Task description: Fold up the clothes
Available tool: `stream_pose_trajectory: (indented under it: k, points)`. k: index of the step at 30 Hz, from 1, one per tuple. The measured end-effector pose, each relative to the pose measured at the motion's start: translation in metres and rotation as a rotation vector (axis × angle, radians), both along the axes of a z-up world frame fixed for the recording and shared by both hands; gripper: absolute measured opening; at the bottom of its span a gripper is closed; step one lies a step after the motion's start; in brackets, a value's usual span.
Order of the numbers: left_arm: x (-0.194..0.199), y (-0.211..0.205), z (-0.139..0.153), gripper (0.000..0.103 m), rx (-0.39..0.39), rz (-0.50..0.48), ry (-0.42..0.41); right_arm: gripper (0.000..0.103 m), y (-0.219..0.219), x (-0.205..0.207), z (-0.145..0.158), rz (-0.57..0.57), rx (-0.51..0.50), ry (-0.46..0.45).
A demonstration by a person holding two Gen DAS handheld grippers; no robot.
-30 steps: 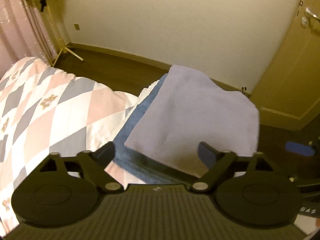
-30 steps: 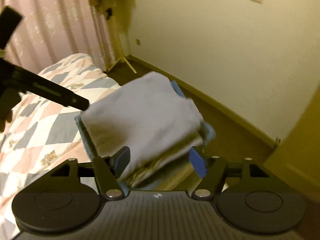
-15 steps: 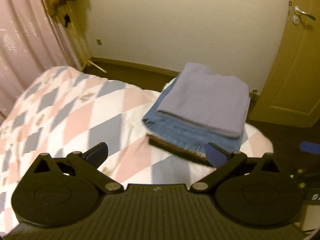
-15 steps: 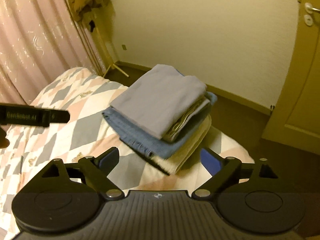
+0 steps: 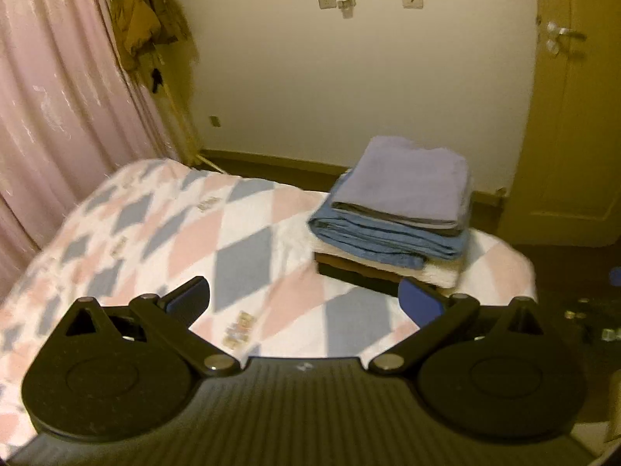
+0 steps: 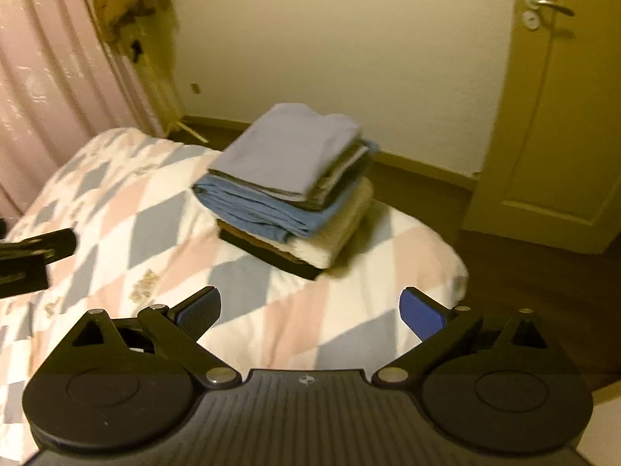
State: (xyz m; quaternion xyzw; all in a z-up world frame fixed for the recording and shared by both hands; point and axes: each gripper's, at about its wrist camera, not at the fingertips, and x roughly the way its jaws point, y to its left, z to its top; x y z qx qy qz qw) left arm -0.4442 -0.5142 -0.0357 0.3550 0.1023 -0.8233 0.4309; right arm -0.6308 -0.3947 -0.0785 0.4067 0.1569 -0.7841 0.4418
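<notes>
both tongs [image 5: 304,299] [image 6: 310,312] gape above patterned bed [image 5: 240,240].

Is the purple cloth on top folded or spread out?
Folded. The purple cloth lies as a neat flat rectangle atop the pile, its layered edges showing at the side.

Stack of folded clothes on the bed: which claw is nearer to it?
Right, narrowly. The open right claw has the stack of folded grey, blue and cream clothes just ahead; the open left claw sees it farther, ahead-right.
</notes>
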Motion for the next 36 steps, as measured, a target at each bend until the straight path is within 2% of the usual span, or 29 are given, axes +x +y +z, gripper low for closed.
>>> stream_pose_trajectory:
  k: [4,8,15,19,22,31,36]
  points:
    - [0.014,0.004,-0.003,0.102,0.112,-0.042,0.015,0.102,0.004,0.009,0.002,-0.041,0.031,0.038]
    - [0.022,0.01,-0.012,0.102,0.165,-0.005,-0.018,0.103,0.011,0.014,0.002,-0.045,0.037,0.021]
    - [0.034,0.021,-0.021,0.102,0.249,0.06,0.011,0.103,0.02,0.012,0.004,-0.039,0.019,-0.007]
    - [0.031,0.024,-0.024,0.102,0.261,0.078,0.01,0.103,0.019,0.007,0.004,-0.033,0.014,-0.015]
    - [0.023,0.024,-0.024,0.102,0.248,0.104,-0.033,0.103,0.015,0.0,0.002,-0.027,0.017,-0.024]
    - [-0.005,0.019,-0.037,0.102,0.246,0.09,-0.142,0.103,0.003,-0.018,-0.015,0.001,0.052,-0.058]
    - [-0.018,0.006,-0.045,0.102,0.269,0.111,-0.159,0.103,-0.007,-0.03,-0.023,0.014,0.064,-0.077]
